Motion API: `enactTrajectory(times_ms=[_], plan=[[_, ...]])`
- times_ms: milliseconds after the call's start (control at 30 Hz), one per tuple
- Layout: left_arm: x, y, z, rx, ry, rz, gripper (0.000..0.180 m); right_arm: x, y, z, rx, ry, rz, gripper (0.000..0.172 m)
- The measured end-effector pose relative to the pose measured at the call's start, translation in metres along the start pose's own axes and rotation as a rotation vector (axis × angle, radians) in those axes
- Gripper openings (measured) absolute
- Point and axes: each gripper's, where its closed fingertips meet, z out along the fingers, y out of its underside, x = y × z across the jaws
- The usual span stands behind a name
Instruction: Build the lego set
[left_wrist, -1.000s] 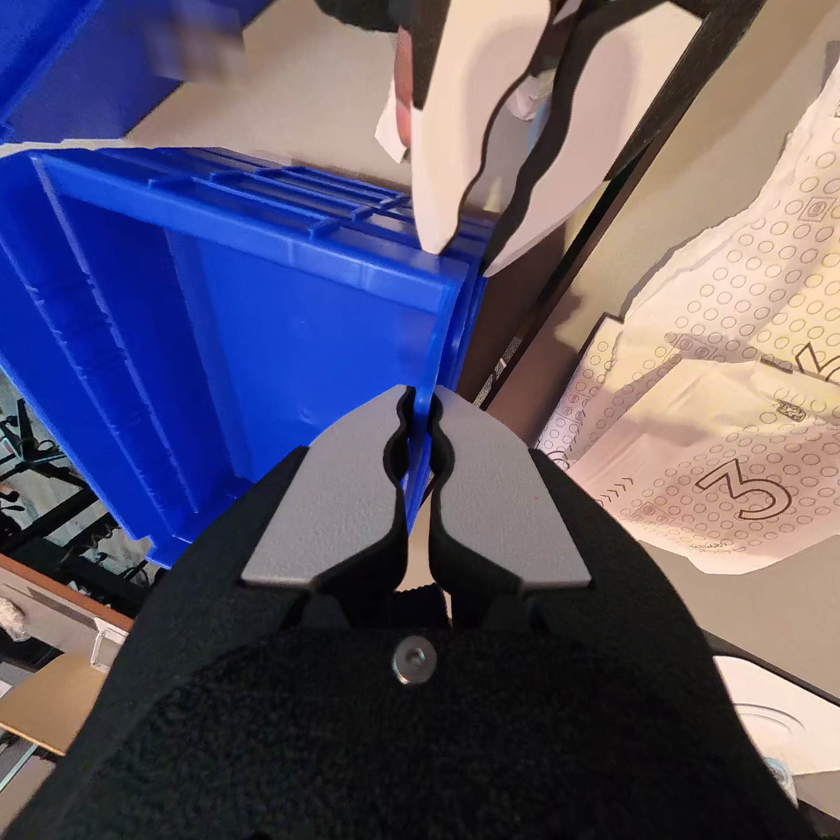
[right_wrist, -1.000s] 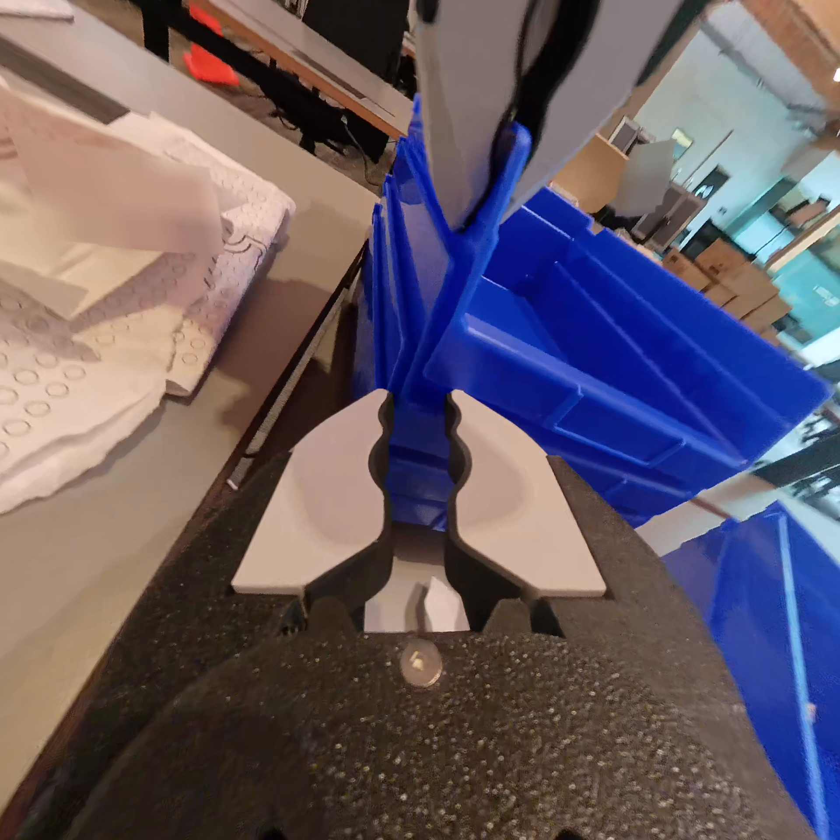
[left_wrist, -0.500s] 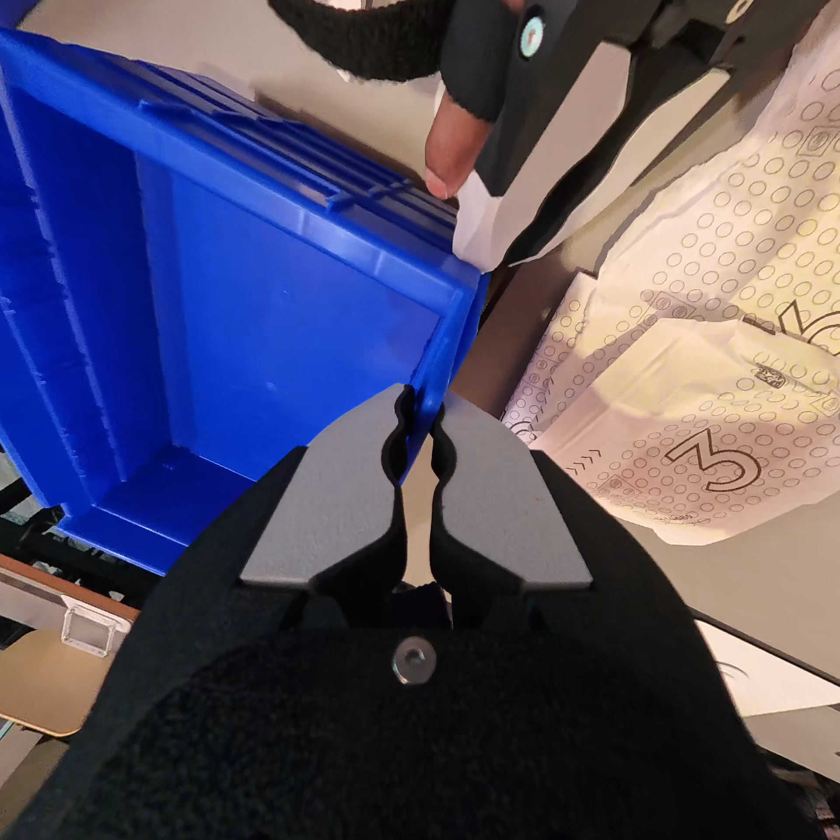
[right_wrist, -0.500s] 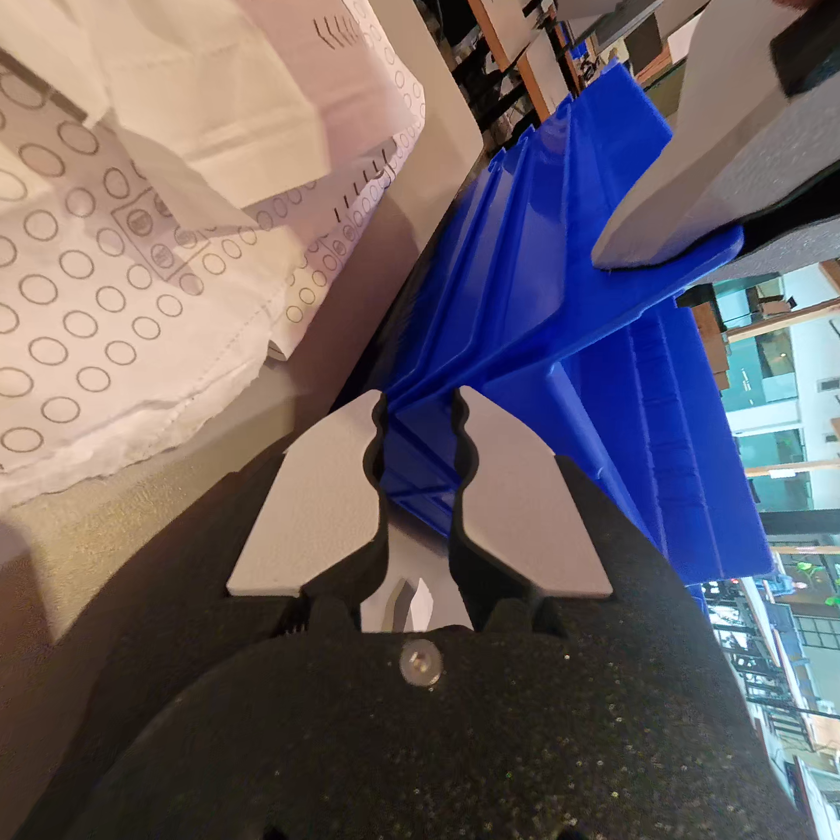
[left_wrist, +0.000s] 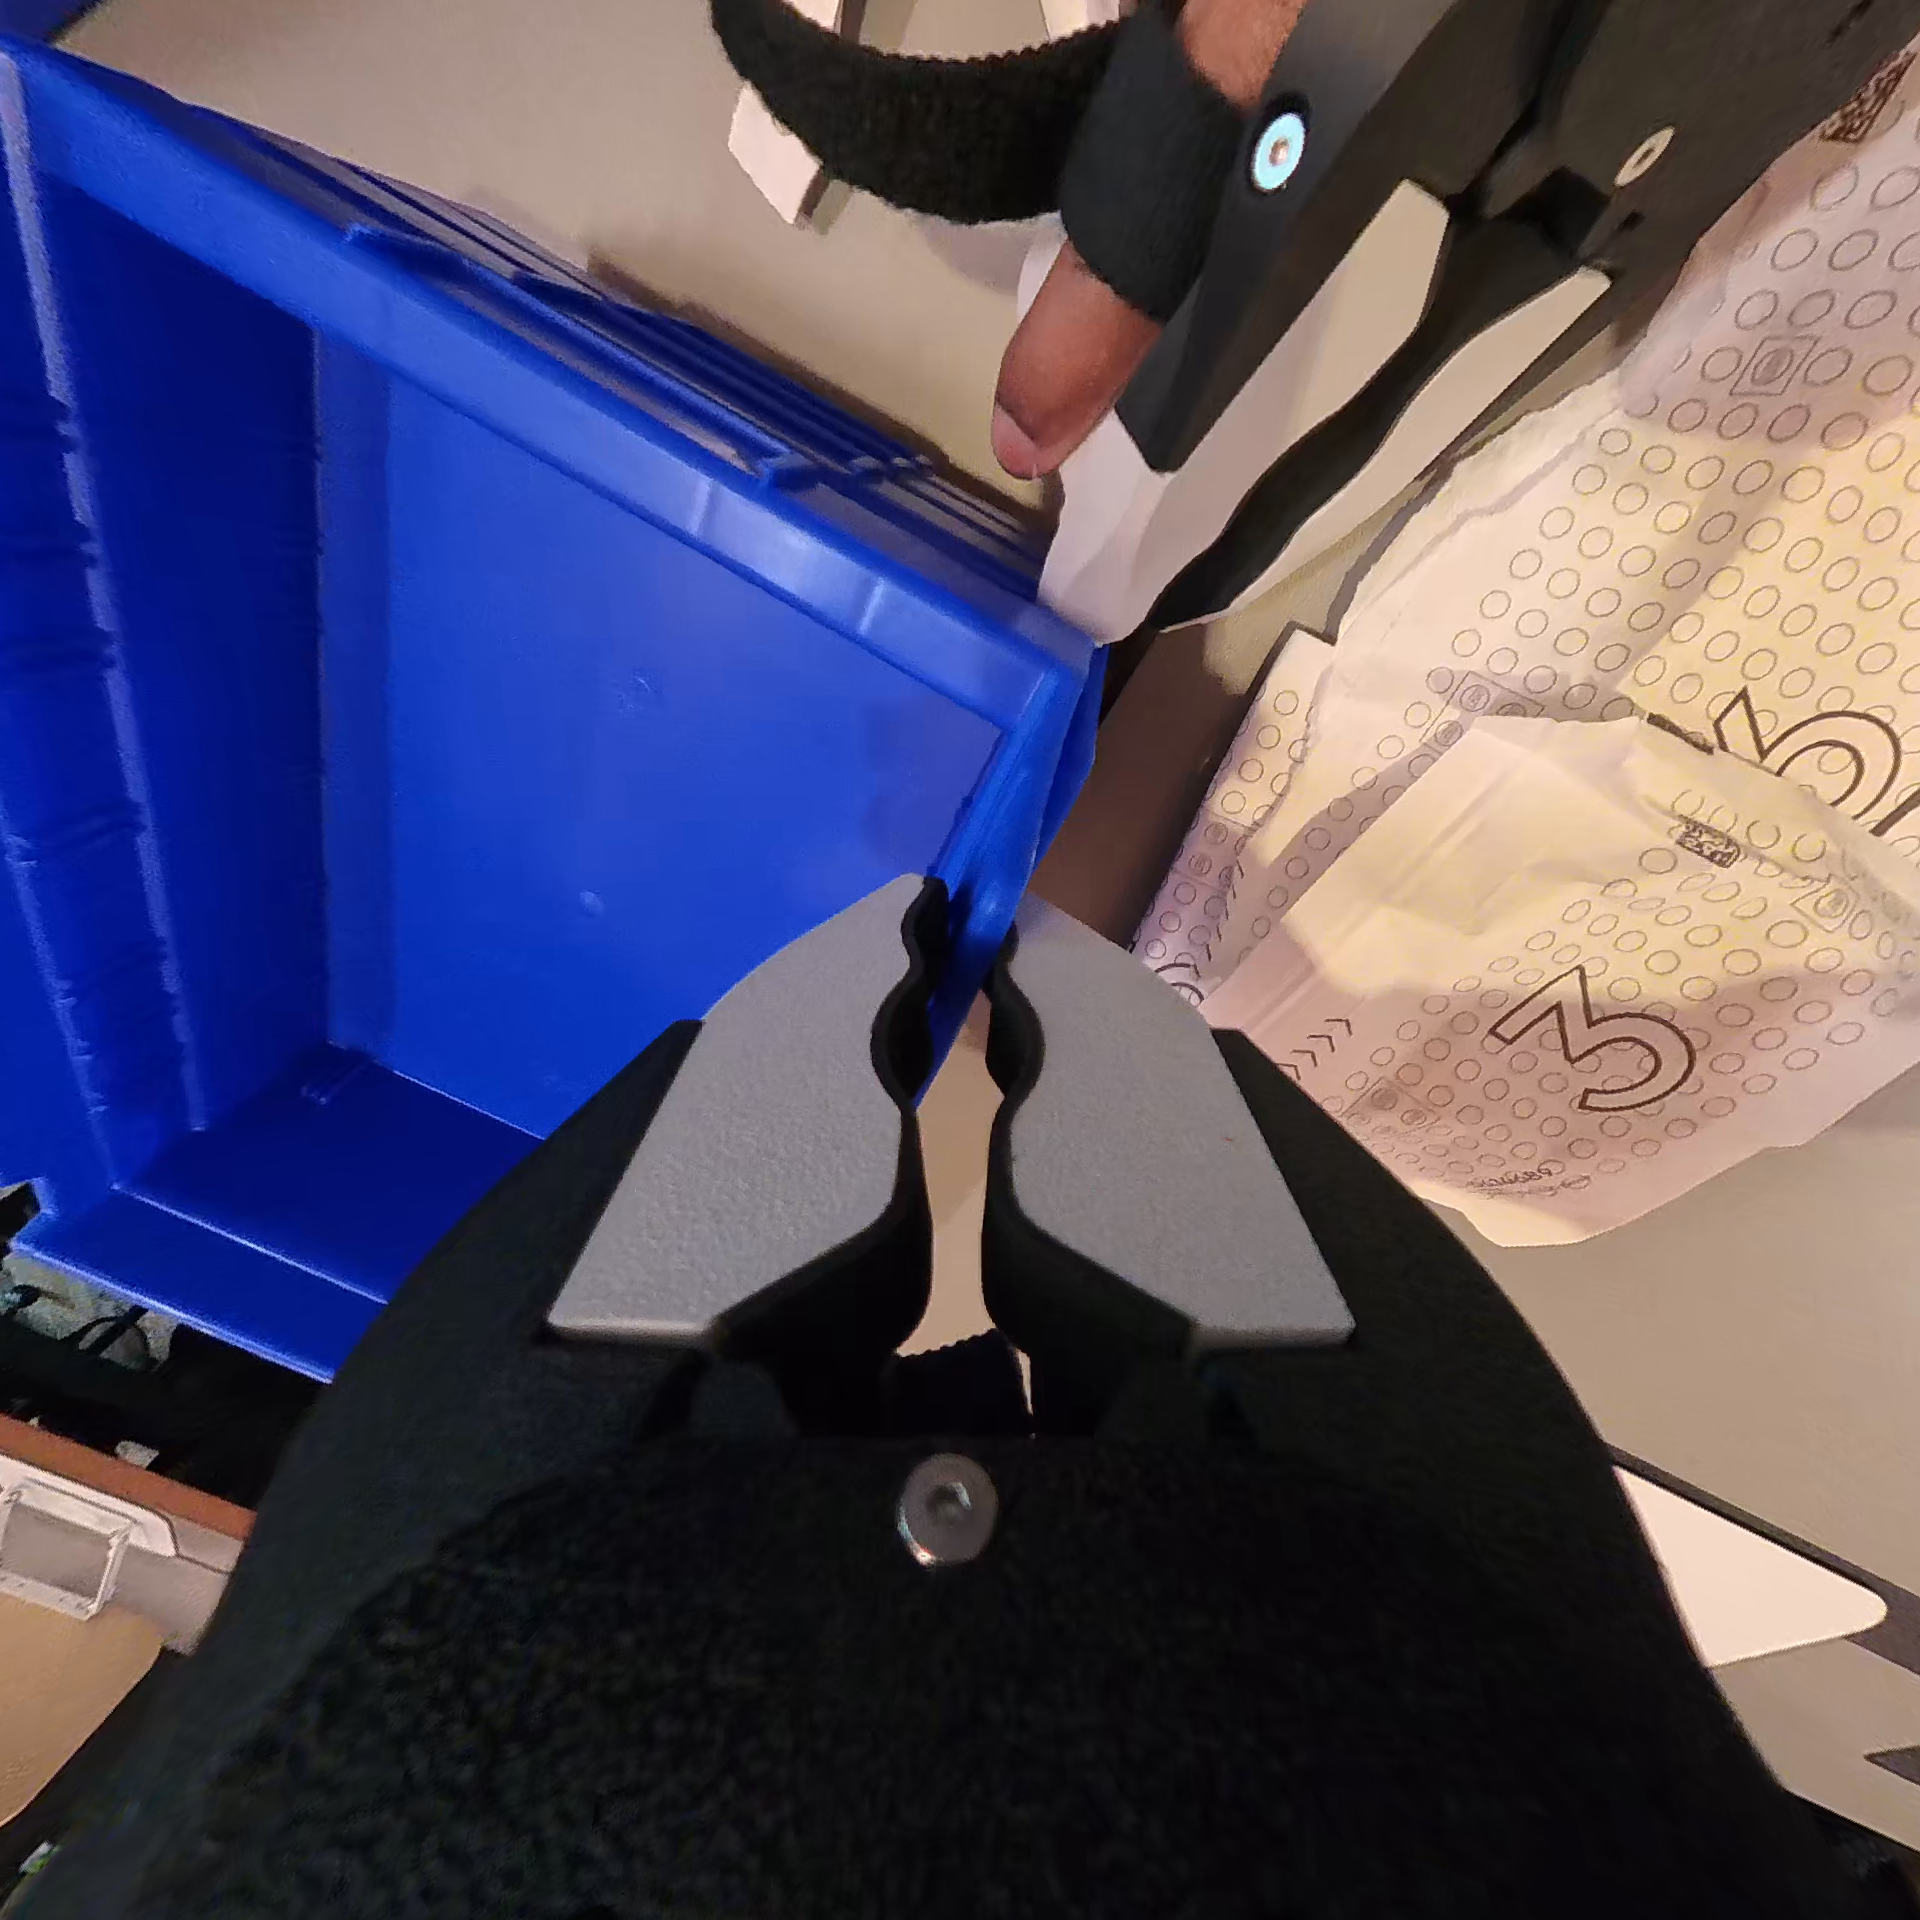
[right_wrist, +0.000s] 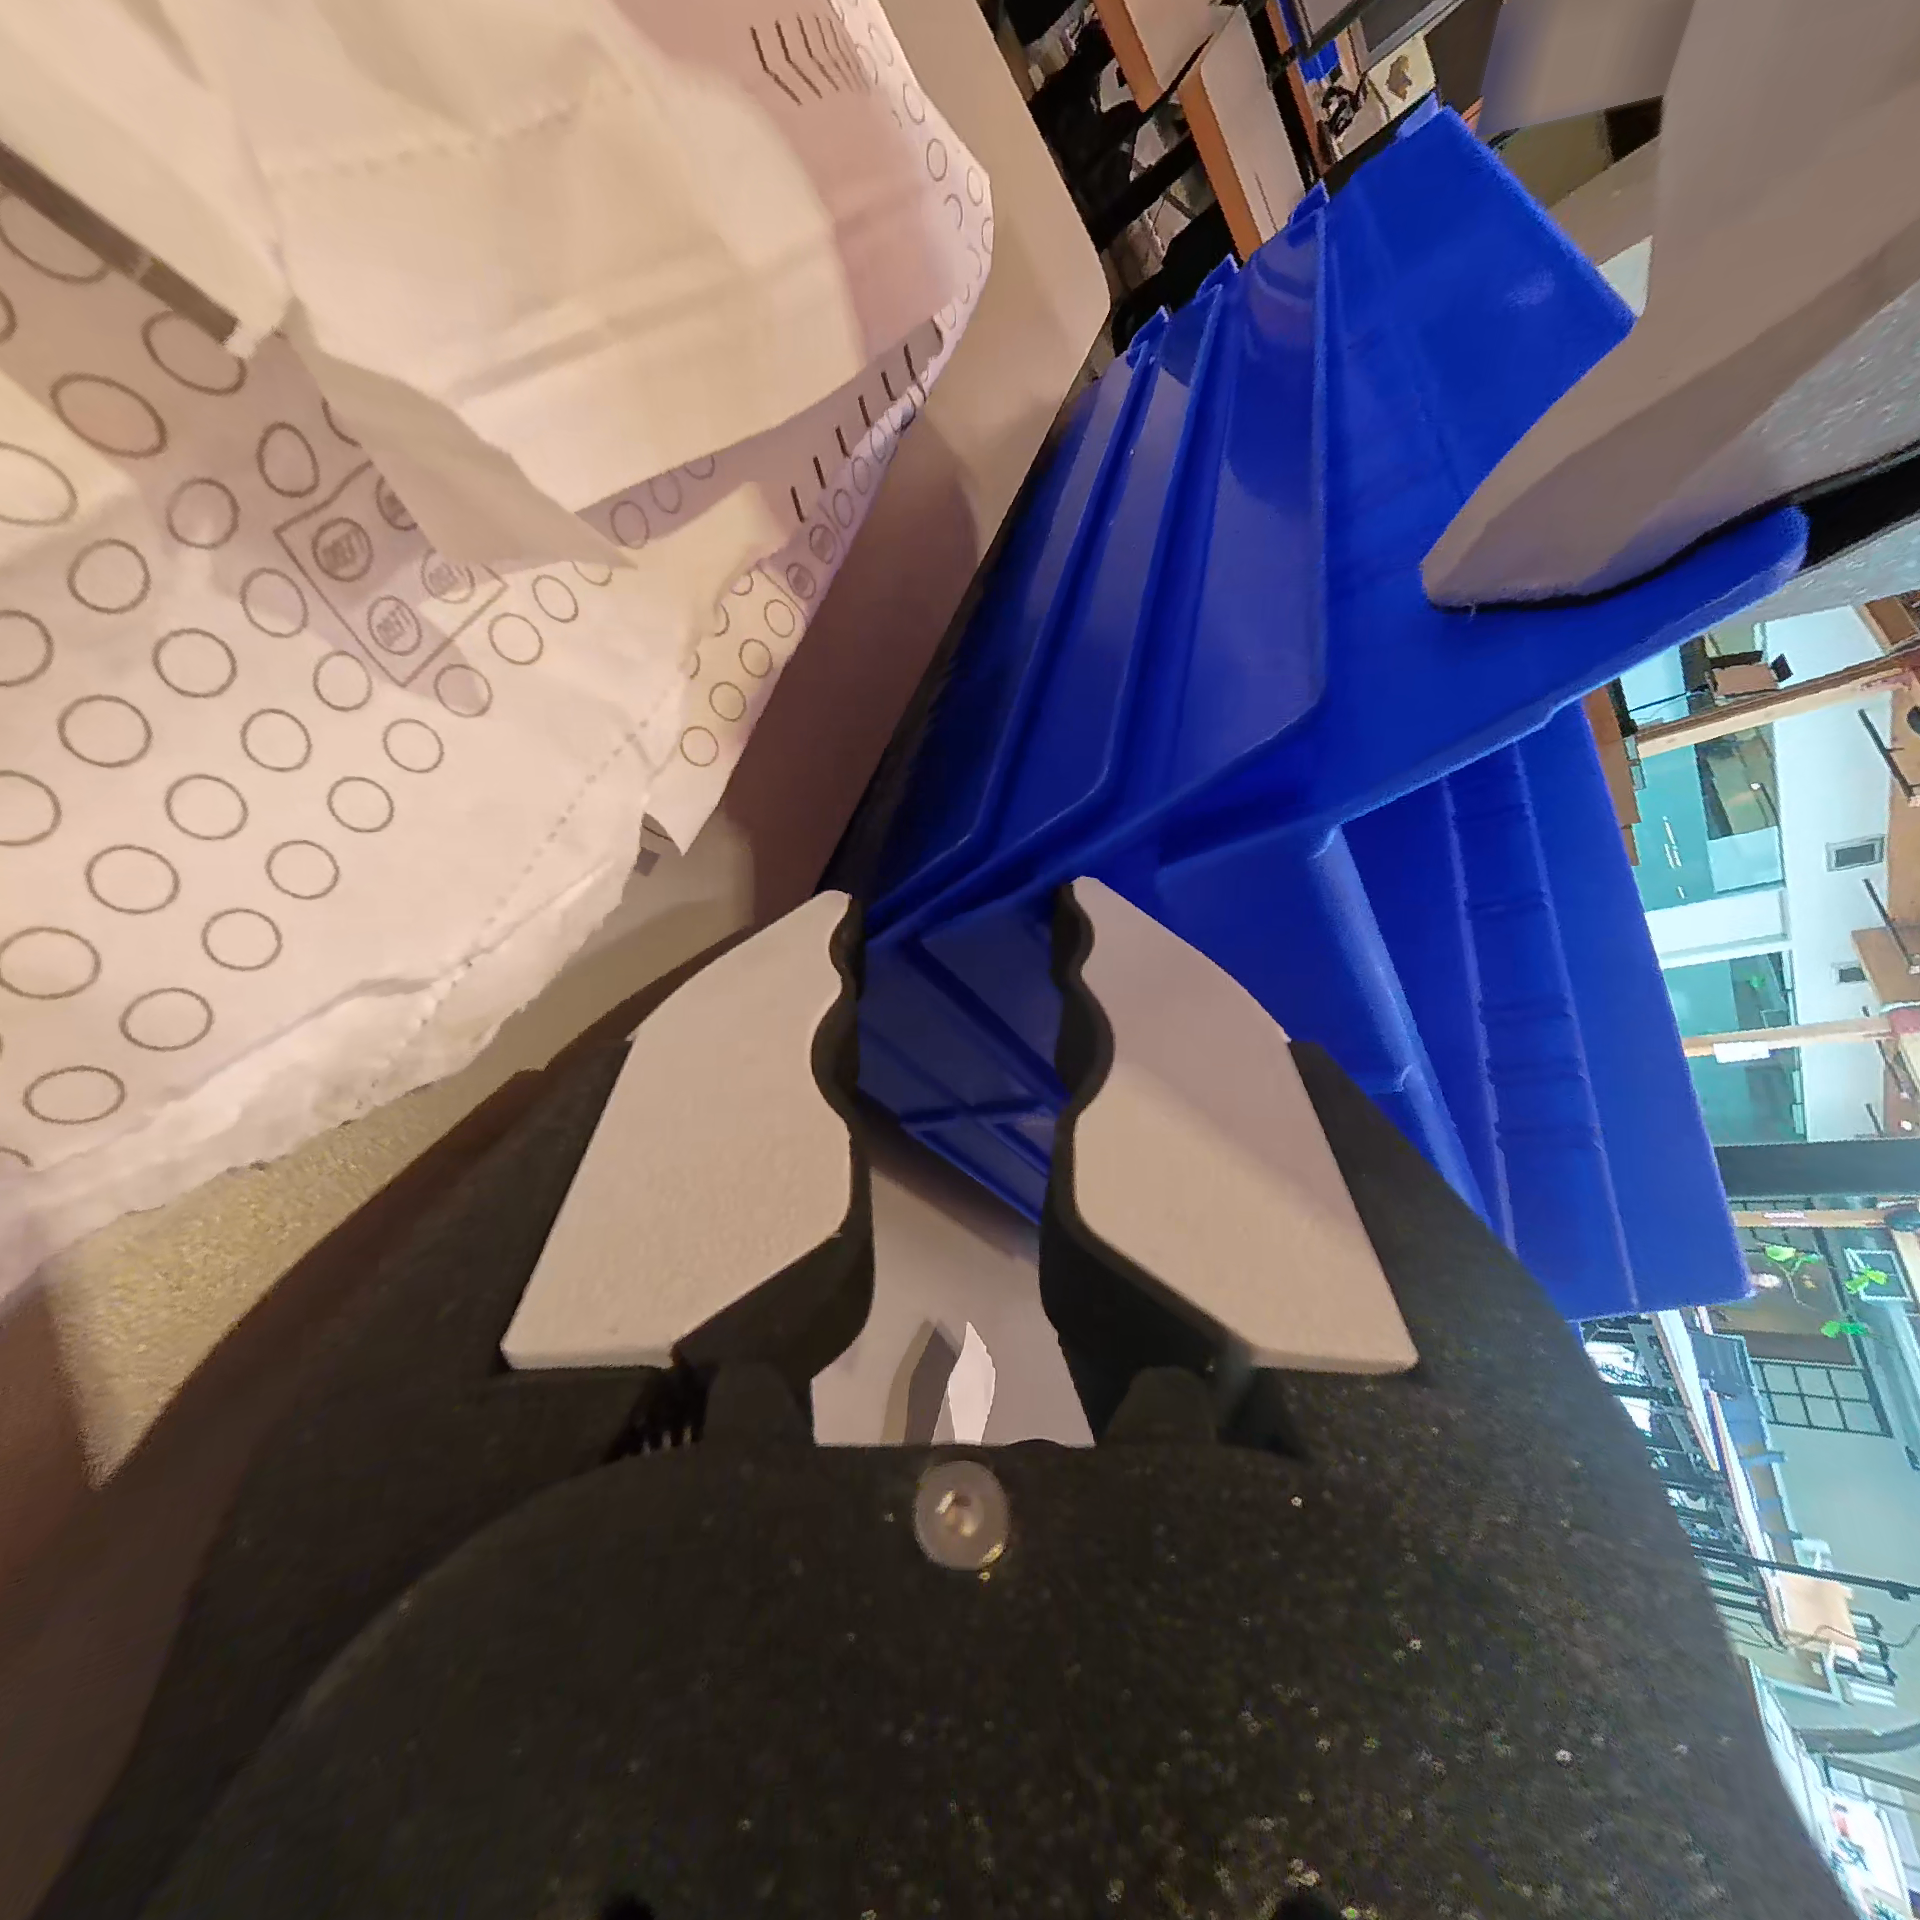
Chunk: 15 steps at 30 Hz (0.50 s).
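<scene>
A blue plastic bin (left_wrist: 623, 727) lies tipped at the edge of a grey table (left_wrist: 1662, 1403). My left gripper (left_wrist: 966, 925) is shut on the thin rim of the bin near its corner, with both pads on the rim. It also shows in the right wrist view, where its fingers (right_wrist: 1558, 499) pinch that rim. My right gripper (right_wrist: 956, 914) stands open around the ribbed outer wall of the bin (right_wrist: 1299, 623), which sits between the pads without a plain squeeze. In the left wrist view its fingers (left_wrist: 1101, 561) are at the bin's far corner.
Crumpled white paper sheets printed with circles (left_wrist: 1610, 935) lie on the table beside the bin, and show in the right wrist view (right_wrist: 312, 727). A person's finger (left_wrist: 1060, 374) rests on the right gripper. Shelves and a room lie beyond the table edge. There is about 9 centimeters between the tips of the two grippers.
My right gripper's jaws have widened around the bin's ribbed wall. The bin has tilted and shifted towards the table. My left gripper has kept its pinch on the rim.
</scene>
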Motion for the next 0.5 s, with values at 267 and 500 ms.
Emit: enactTrajectory(times_ms=[267,500], plan=[[0.0019,0.003,-0.0041,0.006,0.04,0.003,0.005,-0.0006,-0.0029,0.0009,-0.002,0.01,-0.004,0.032],[0.0016,0.0036,-0.0065,0.026,0.061,0.002,0.005,0.0003,-0.0035,0.0018,-0.003,0.02,0.001,0.029]])
